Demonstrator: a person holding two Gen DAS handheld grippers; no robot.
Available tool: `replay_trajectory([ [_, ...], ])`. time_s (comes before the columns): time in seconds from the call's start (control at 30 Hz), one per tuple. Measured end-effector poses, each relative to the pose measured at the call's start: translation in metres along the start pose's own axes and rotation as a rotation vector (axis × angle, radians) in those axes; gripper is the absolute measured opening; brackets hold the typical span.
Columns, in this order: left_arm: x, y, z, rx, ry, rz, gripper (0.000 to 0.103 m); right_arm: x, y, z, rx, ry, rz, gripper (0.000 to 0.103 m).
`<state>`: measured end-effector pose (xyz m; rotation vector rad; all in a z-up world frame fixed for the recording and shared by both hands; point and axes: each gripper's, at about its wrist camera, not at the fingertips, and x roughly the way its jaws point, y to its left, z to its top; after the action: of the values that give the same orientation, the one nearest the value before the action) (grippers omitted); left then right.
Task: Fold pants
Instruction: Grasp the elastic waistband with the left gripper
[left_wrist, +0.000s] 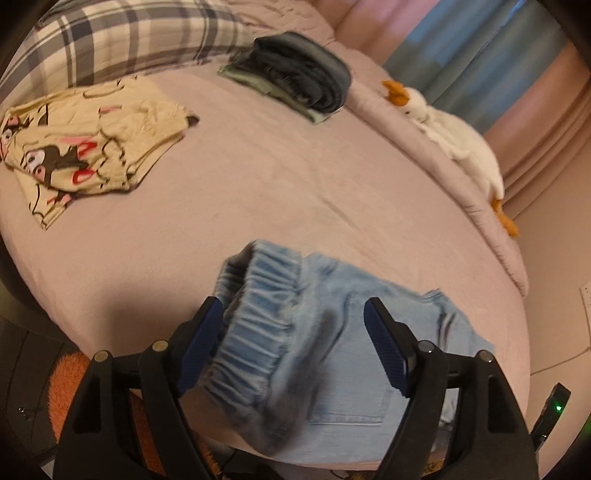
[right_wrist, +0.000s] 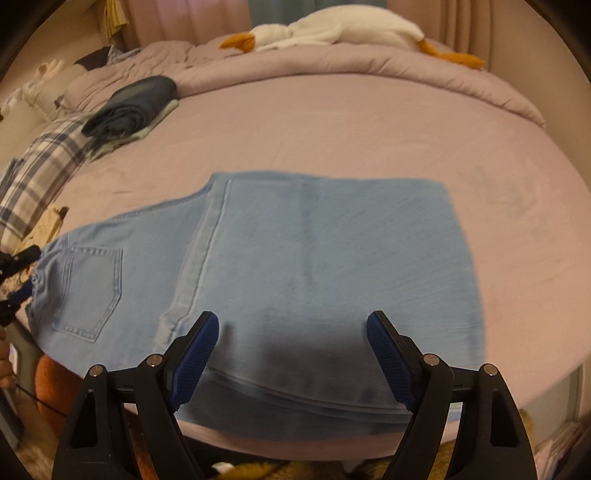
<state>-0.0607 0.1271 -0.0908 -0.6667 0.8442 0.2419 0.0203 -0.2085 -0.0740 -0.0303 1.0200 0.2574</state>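
Light blue denim pants (right_wrist: 295, 258) lie flat on the bed with the legs folded over; a back pocket (right_wrist: 88, 291) shows at the left. My right gripper (right_wrist: 292, 317) is open just above the near edge of the folded legs, with nothing between its pads. In the left wrist view the bunched elastic waistband (left_wrist: 258, 314) rises between the fingers of my left gripper (left_wrist: 293, 306), which is open; the left pad (left_wrist: 203, 343) is close against the waistband. The left gripper (right_wrist: 16, 273) also shows at the waist end in the right wrist view.
The bed has a pink-mauve sheet (left_wrist: 295, 184). A cream cartoon-print garment (left_wrist: 85, 147) lies far left, a dark folded stack (left_wrist: 303, 77) at the back, a plaid pillow (left_wrist: 129, 33) behind it. A white goose plush (left_wrist: 454, 136) lies on the rolled duvet at the right edge.
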Motion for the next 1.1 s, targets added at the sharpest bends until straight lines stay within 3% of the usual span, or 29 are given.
replay_trajectory([
  [0.2,0.016,0.011,-0.006,-0.015,0.049,0.025,0.079,0.005,0.004,-0.002,-0.008,0.027,-0.006,0.082],
  [0.7,0.026,0.031,-0.008,-0.086,0.062,-0.063,0.09,0.006,0.001,-0.002,0.011,0.026,-0.011,0.082],
  [0.87,0.027,0.031,-0.008,-0.085,0.062,-0.082,0.084,0.006,0.0,-0.003,0.013,0.022,-0.006,0.082],
  [1.1,0.03,0.031,-0.008,-0.089,0.065,-0.12,0.066,0.007,-0.001,-0.003,0.021,0.02,-0.004,0.082],
])
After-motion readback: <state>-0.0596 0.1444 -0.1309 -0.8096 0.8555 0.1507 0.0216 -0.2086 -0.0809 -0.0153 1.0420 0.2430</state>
